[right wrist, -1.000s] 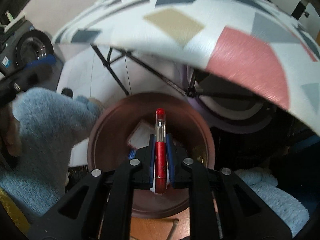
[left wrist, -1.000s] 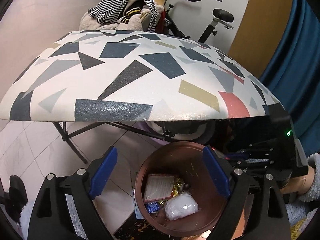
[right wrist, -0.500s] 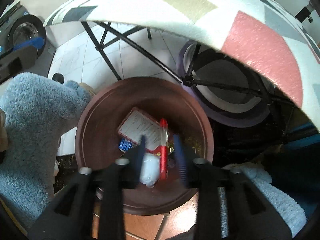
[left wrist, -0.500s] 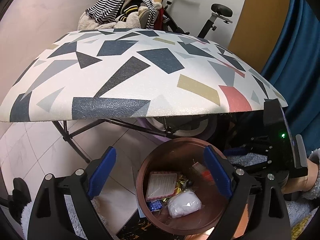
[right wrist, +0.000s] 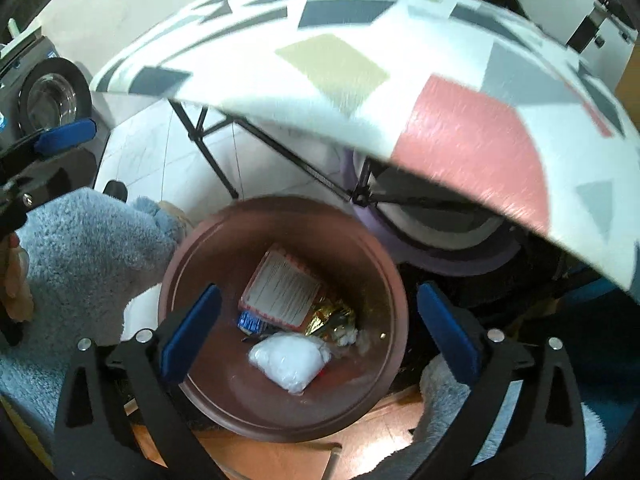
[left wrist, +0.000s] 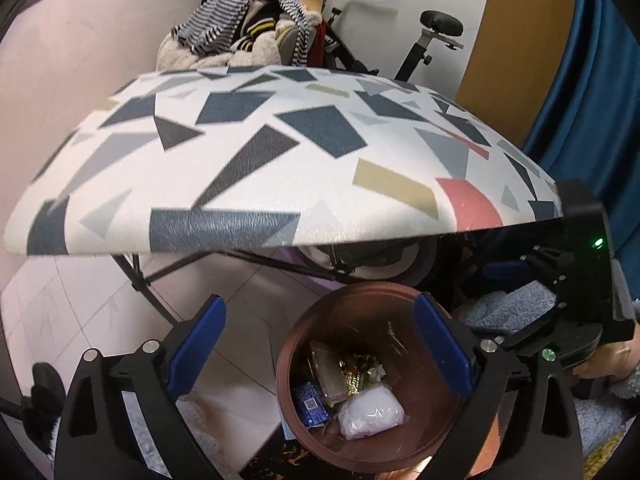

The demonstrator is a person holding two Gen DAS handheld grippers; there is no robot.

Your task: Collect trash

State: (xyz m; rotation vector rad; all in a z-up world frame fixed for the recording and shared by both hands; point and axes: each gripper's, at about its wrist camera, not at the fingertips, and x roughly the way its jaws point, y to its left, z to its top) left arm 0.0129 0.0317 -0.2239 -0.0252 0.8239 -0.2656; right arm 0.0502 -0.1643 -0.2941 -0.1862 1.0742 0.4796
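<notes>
**Both grippers standing open over the brown bin**

The right gripper (right wrist: 318, 330) is pointing steeply down into the bin (right wrist: 384, 280), and its blue pads (right wrist: 190, 334) are standing spread wide after just having been opening; nothing is being held between them. Straight below, the trash is lying at the bottom of the bin: a white wad in clear plastic (right wrist: 290, 360), a card with a red border (right wrist: 282, 290), a gold wrapper (right wrist: 328, 318) and a small blue packet (right wrist: 250, 322). A red pen is not clearly showing in either view.

The left gripper (left wrist: 318, 346) is hanging just beside the right one, its jaws likewise wide apart and holding nothing. Its right finger is overlapping the bin's rim in the picture, while its left finger is standing over the pale tiled floor (left wrist: 72, 300).

The bin is sitting on the floor under the near edge of a table (left wrist: 280, 168) with a white cloth patterned in grey, blue, tan and pink shapes. Fluffy blue sleeves (right wrist: 80, 256) are framing the bin on both sides. Behind the table, clothes (left wrist: 244, 40) are piled up beside an exercise bike (left wrist: 436, 36), with a blue curtain (left wrist: 600, 92) to the right.
</notes>
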